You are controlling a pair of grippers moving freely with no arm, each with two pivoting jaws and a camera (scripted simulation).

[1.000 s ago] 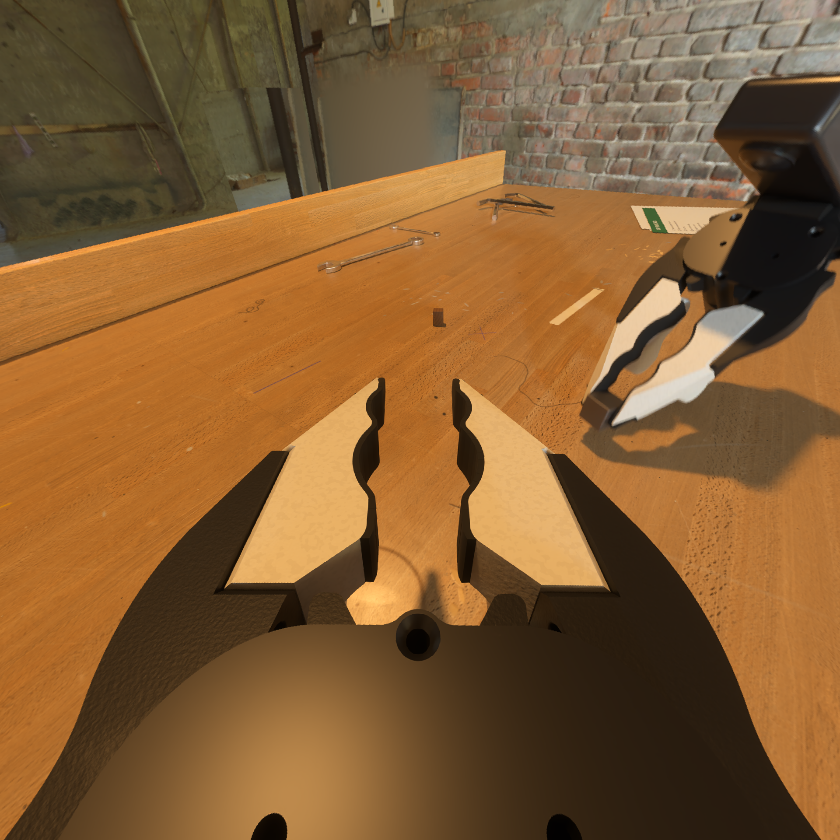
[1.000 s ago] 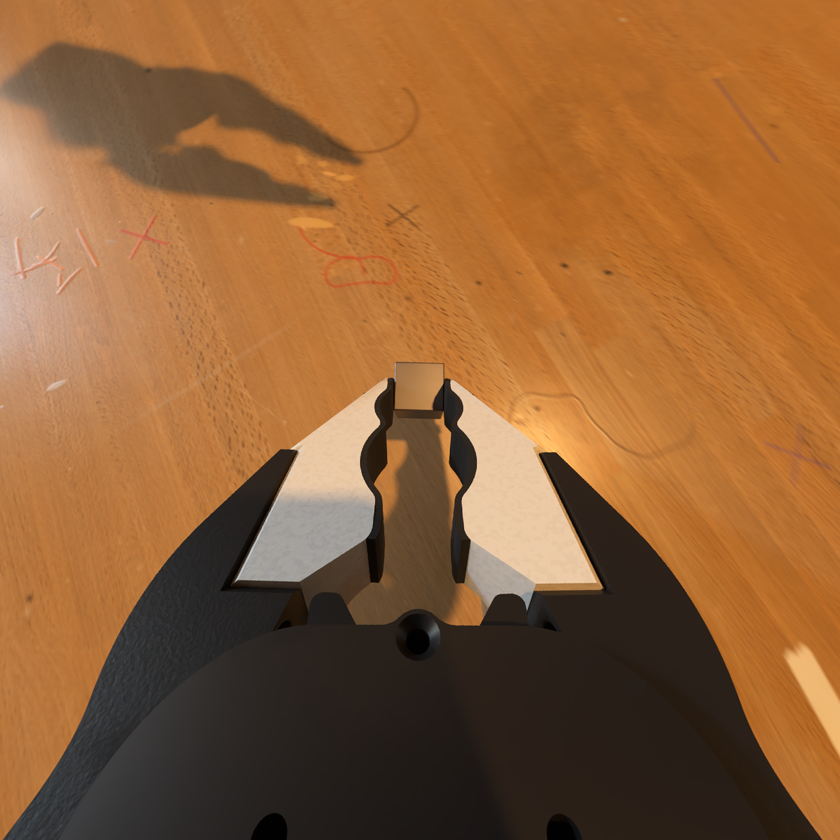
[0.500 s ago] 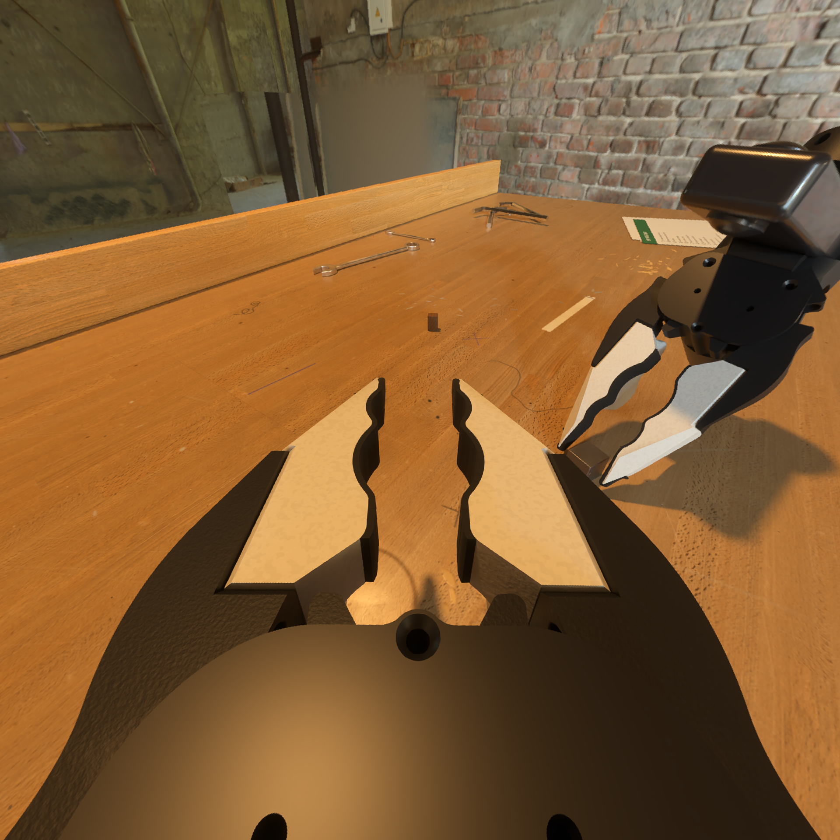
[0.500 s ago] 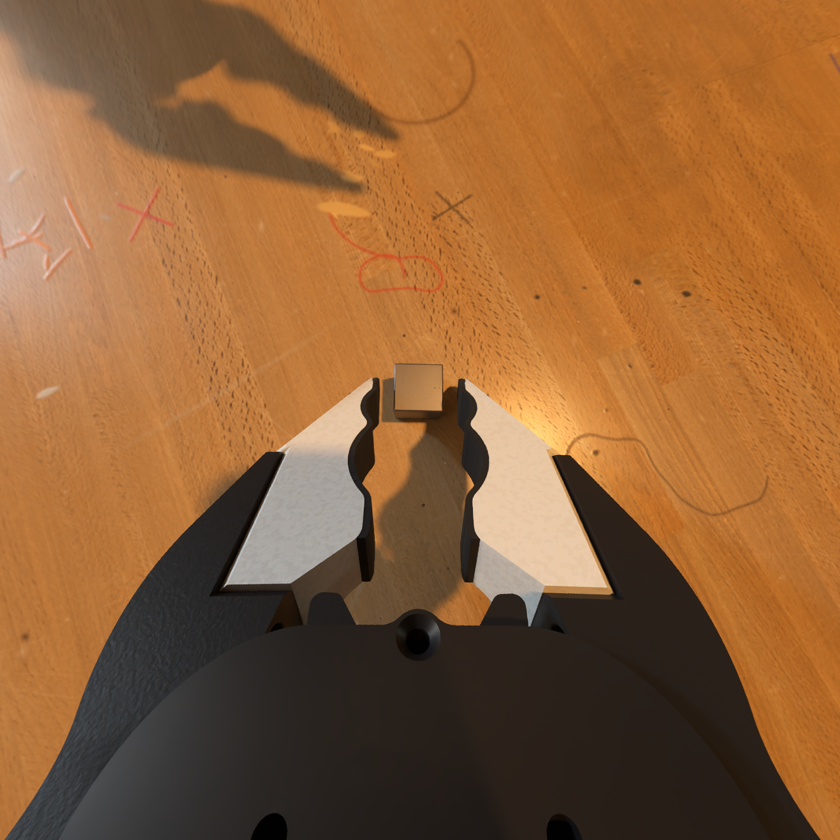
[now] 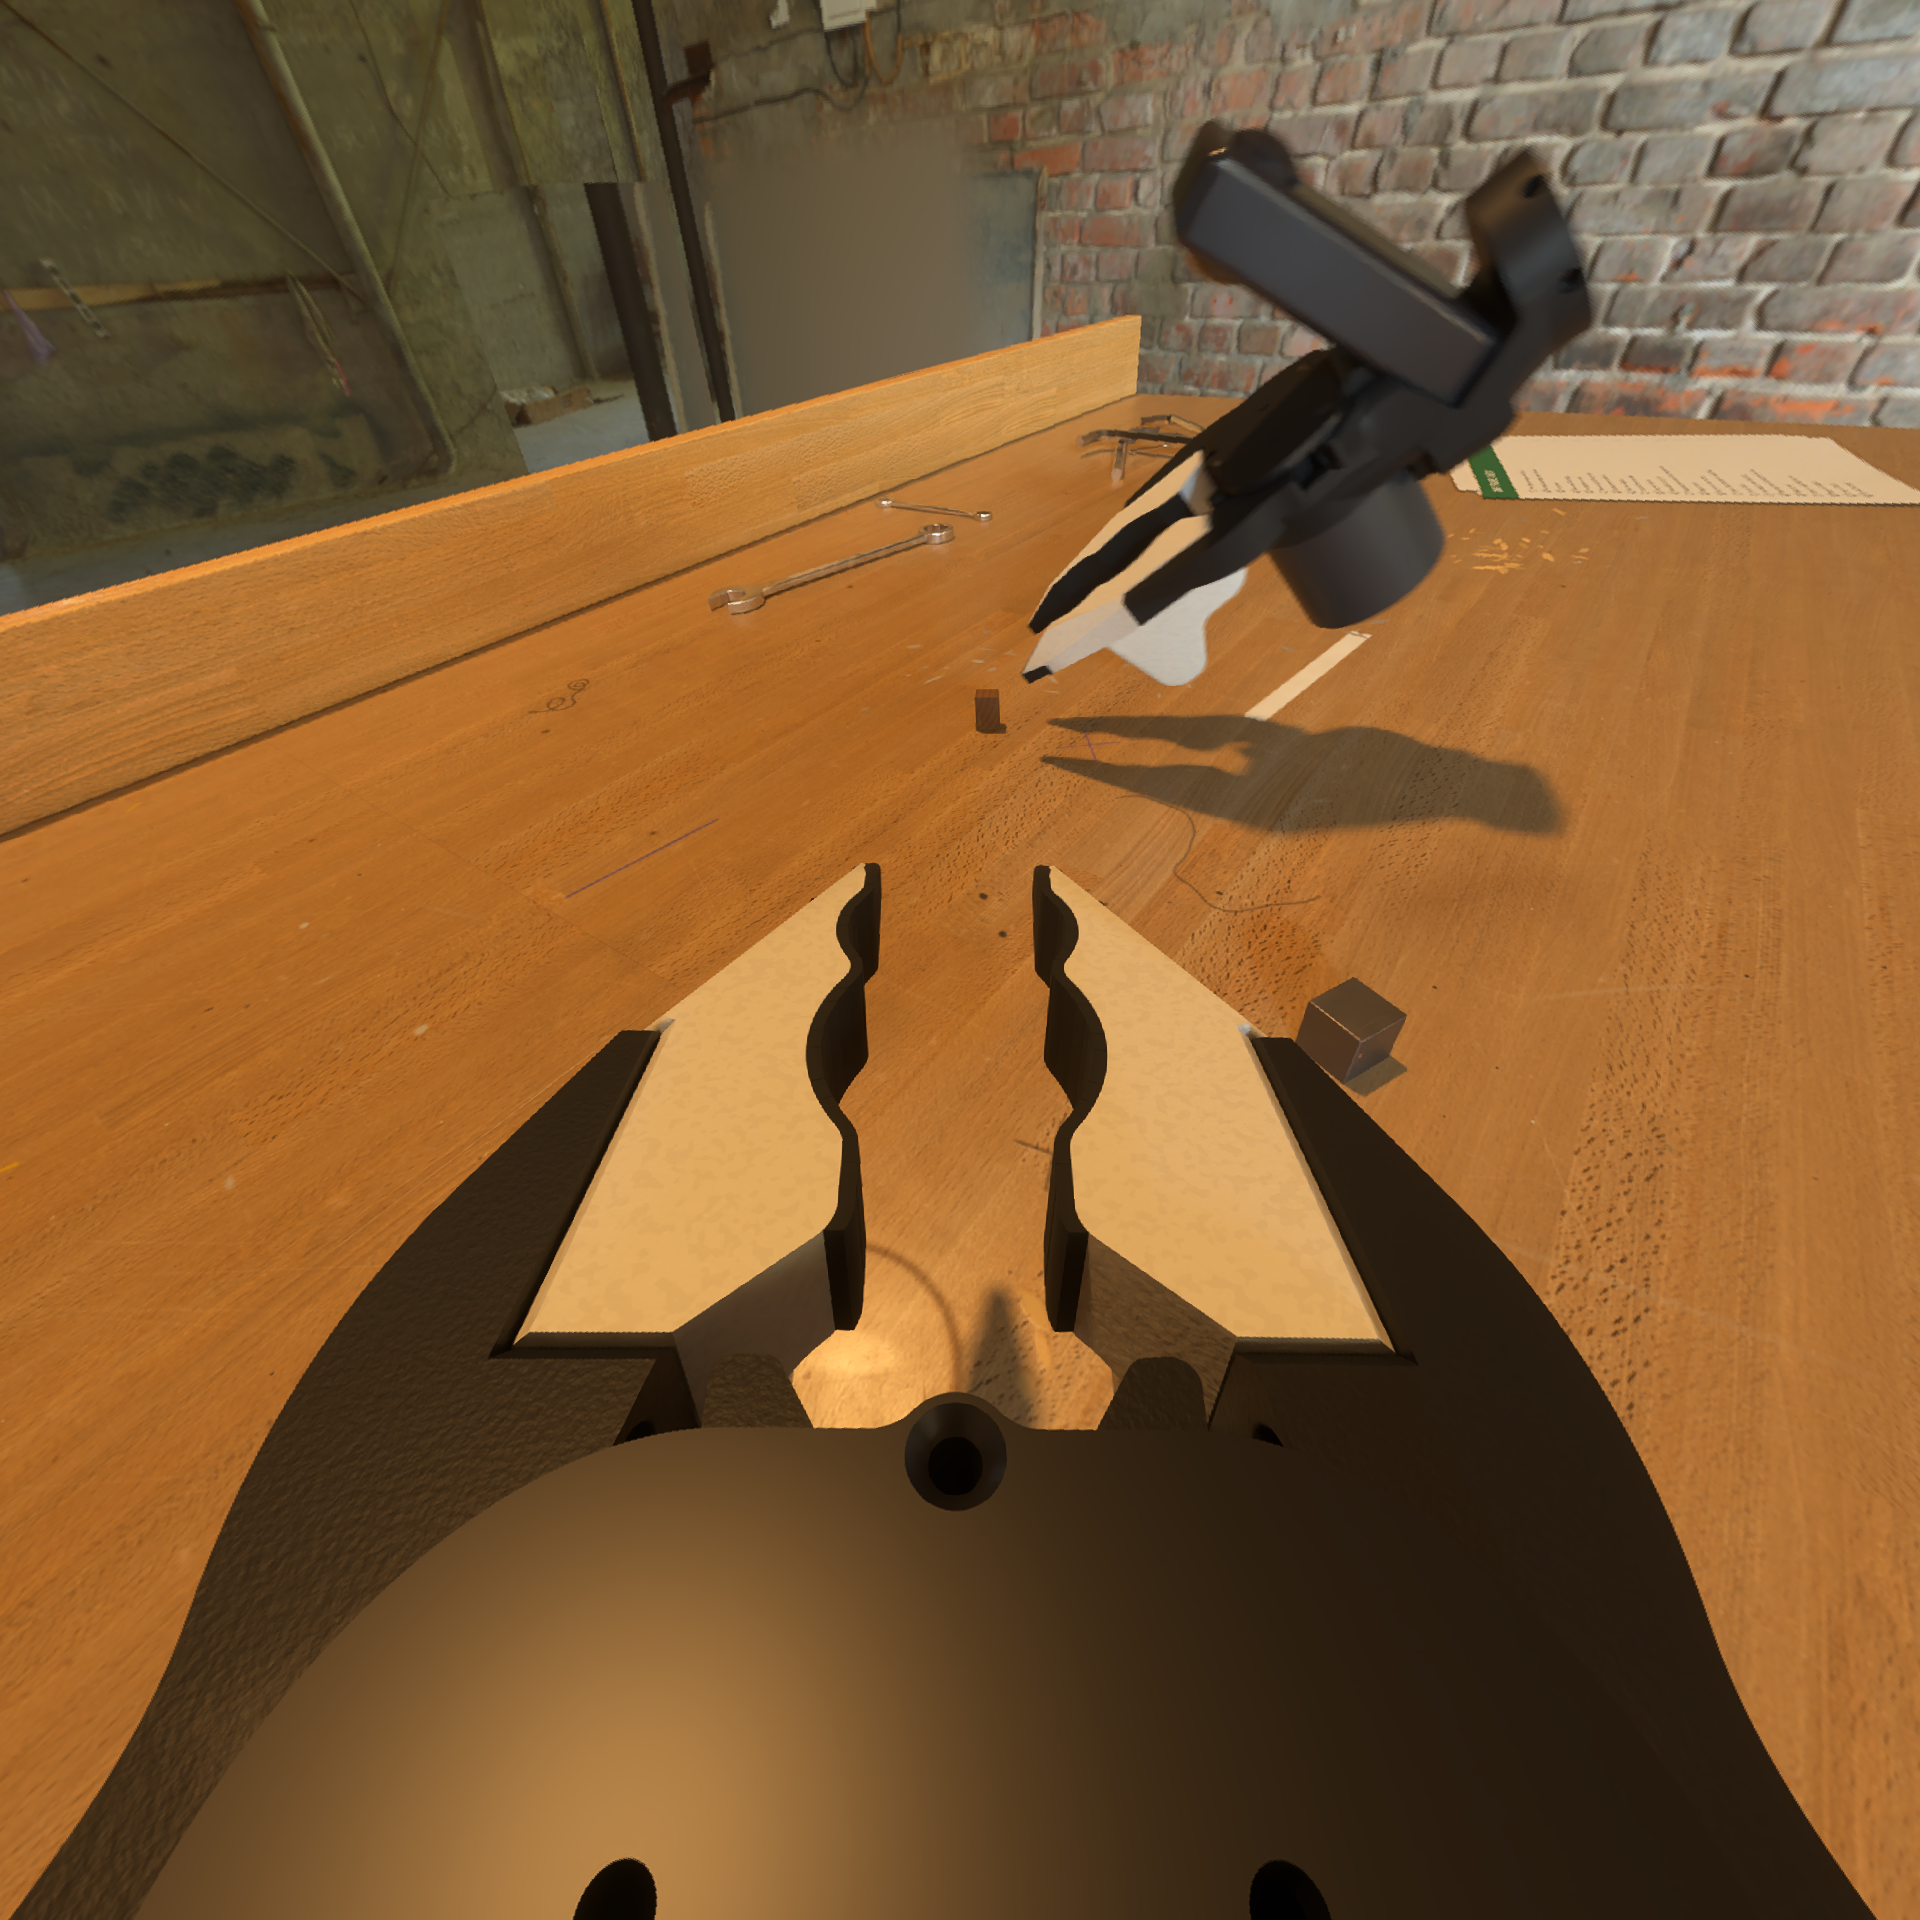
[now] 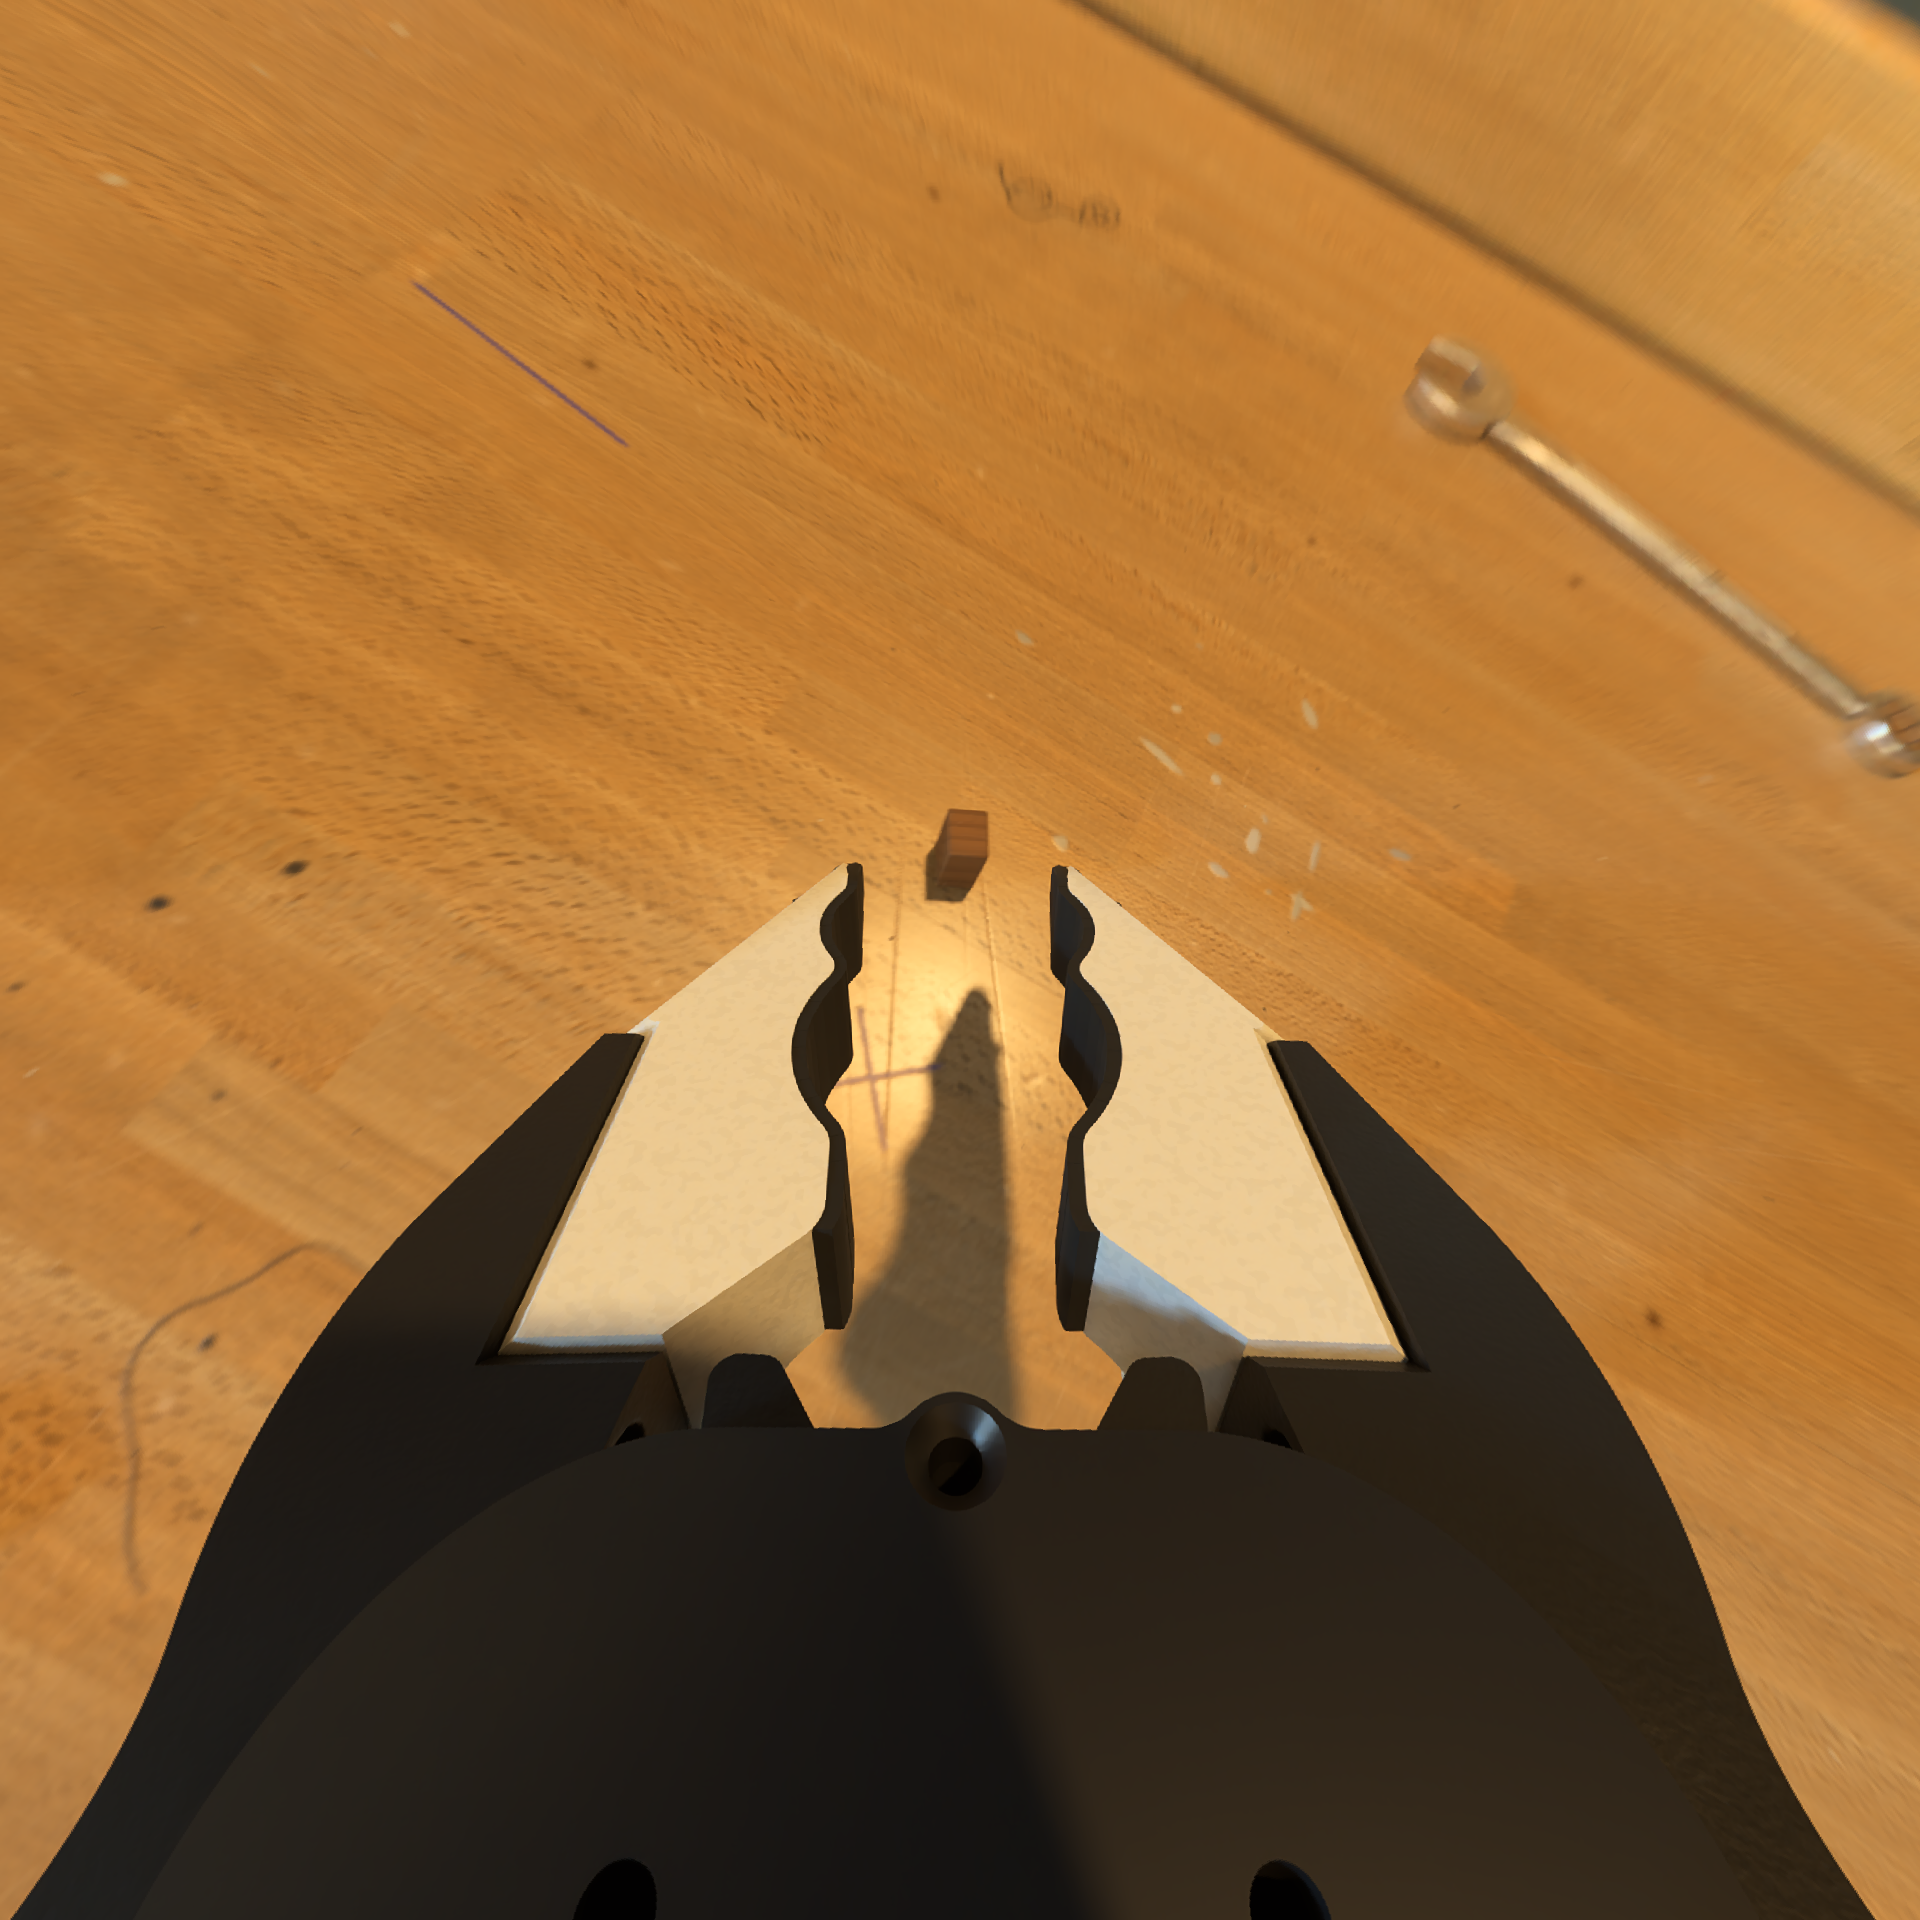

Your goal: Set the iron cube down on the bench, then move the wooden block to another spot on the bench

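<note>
The left tool [image 5: 954, 883] hangs low over the desk [image 5: 312, 1039] with its two fingers parted by a narrow gap and nothing between them. The iron cube [image 5: 1349, 1027] sits flat on the desk just off the outer edge of this tool's right finger, close beside it but not touching, with a small shadow under its near side.

Well ahead of the left tool, the right tool [image 5: 1034, 649] is up in the air, tilted so its tips slant down toward the wooden block [image 5: 988, 709] (its shape is a little blurred). The block stands on the desk just beyond and below those tips, apart from them.

In the right tool's own view, the right tool [image 6: 956, 868] has its fingers spread fairly wide and empty, and the wooden block [image 6: 961, 850] lies on the desk just past the fingertips, a bit left of the middle of the gap.

A long wrench [image 6: 1652, 561] lies farther off to the right of this tool, near the raised wooden board [image 5: 520, 582] along the desk's edge. A sheet of paper [image 5: 1683, 480] lies far off on the desk, beyond the right tool.
</note>
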